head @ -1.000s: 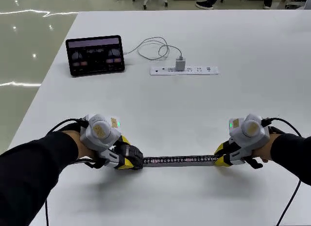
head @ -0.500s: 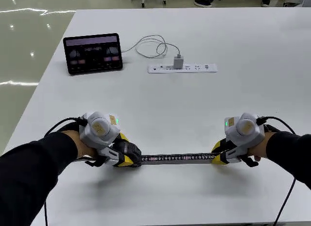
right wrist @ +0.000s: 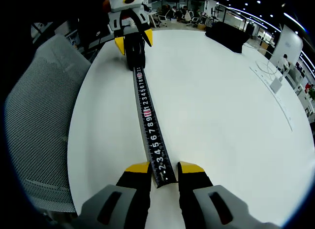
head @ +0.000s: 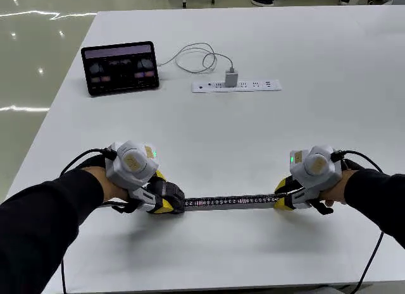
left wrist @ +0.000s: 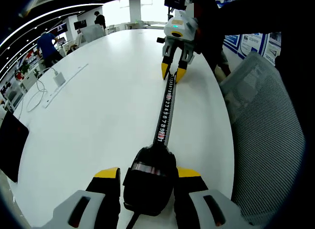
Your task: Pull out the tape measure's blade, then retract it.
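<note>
My left gripper [left wrist: 147,171] clamps the tape measure case [left wrist: 149,182] on the table [head: 253,136] as an anchor, while my right gripper [right wrist: 163,167] seems pinched on the blade [right wrist: 147,115] tip, holding it stretched.

table [head: 253,41] | tablet [head: 120,67] | pwr strip [head: 237,86] + cable [head: 190,57] | tape measure [head: 221,202], blade out

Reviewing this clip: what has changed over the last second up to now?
The right hand-held gripper, closed on the end of the blade, has edged slightly toward the case, so the drawn-out blade looks marginally shorter. The left hand-held gripper still clamps the case on the table. The tablet and power strip only shifted with the camera.
</note>
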`<act>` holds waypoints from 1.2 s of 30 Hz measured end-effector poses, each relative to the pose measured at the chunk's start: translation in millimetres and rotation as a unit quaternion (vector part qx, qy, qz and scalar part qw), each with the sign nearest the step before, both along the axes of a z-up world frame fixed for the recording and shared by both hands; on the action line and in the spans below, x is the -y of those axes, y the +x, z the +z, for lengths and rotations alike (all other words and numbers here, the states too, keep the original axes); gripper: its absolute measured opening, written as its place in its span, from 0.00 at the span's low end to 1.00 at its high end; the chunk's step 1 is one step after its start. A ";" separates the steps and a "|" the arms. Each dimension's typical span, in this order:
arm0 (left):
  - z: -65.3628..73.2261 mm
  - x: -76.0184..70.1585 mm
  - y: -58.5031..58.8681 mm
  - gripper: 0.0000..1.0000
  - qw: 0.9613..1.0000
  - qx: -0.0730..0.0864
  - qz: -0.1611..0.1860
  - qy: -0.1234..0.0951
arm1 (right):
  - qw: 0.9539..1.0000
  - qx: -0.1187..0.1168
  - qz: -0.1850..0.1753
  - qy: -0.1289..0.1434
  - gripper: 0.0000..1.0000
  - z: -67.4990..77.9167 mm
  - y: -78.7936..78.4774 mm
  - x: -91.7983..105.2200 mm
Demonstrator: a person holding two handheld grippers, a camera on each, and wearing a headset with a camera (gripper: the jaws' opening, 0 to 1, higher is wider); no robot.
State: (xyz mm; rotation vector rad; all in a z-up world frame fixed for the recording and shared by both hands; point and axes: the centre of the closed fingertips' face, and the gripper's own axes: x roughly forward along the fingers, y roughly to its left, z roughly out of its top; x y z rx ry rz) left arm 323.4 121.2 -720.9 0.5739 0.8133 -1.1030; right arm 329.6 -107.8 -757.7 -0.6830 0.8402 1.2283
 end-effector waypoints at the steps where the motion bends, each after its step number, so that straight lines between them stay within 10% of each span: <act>1: 0.3 -1.9 1.5 0.41 1.000 0.003 0.006 -0.001 | 1.000 0.000 -0.002 0.002 0.18 0.4 -0.6 -0.4; 14: 13.7 -32.5 15.8 0.73 0.986 0.002 0.160 -0.048 | 0.997 0.023 -0.060 0.036 0.27 12.6 2.3 10.8; 36: 36.5 -79.6 10.2 1.00 0.954 0.053 0.271 -0.118 | 0.985 0.043 -0.144 0.080 0.37 32.2 -19.8 33.1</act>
